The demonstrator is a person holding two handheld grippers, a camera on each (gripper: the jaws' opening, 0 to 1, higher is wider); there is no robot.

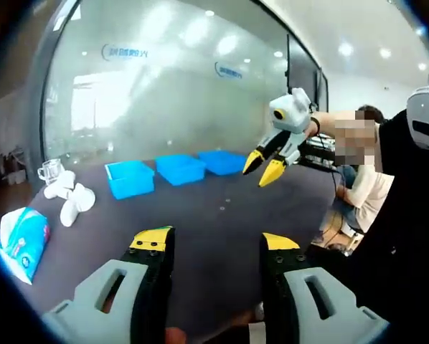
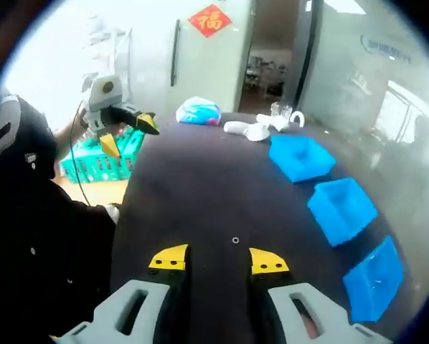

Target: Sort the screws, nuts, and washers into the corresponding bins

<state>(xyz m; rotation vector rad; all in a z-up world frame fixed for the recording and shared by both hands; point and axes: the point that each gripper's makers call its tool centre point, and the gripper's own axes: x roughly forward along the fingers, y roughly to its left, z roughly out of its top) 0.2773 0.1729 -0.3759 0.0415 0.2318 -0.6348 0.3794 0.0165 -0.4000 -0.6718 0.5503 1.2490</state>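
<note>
Frosted glass walls and a white door bearing a red paper square (image 2: 210, 19) close in the room around my dark matte table (image 2: 193, 186). On that table, a small silver ring-shaped washer (image 2: 235, 240) lies just ahead of my right gripper (image 2: 219, 259), whose yellow-tipped jaws stand spread and empty on either side of it, which I judge to be a line-up for a pick. Other tiny specks near the washer are too small for me to name.

Beyond the washer, along the table's glass-side edge, sit three open blue plastic bins: the near one (image 2: 374, 279), the middle one (image 2: 341, 208) and the far one (image 2: 299, 157). They look empty from here, though I cannot see their floors fully. I take the row to be kept within easy reach of drops.

My left gripper (image 1: 218, 241) hovers above the table with jaws apart, holding nothing, seemingly parked clear.

Farther from the washer, past the far bin, lie white rounded plastic pieces (image 2: 248, 130), a clear glass cup (image 2: 280, 110) and a blue-and-white soft tissue pack (image 2: 198, 111).
</note>
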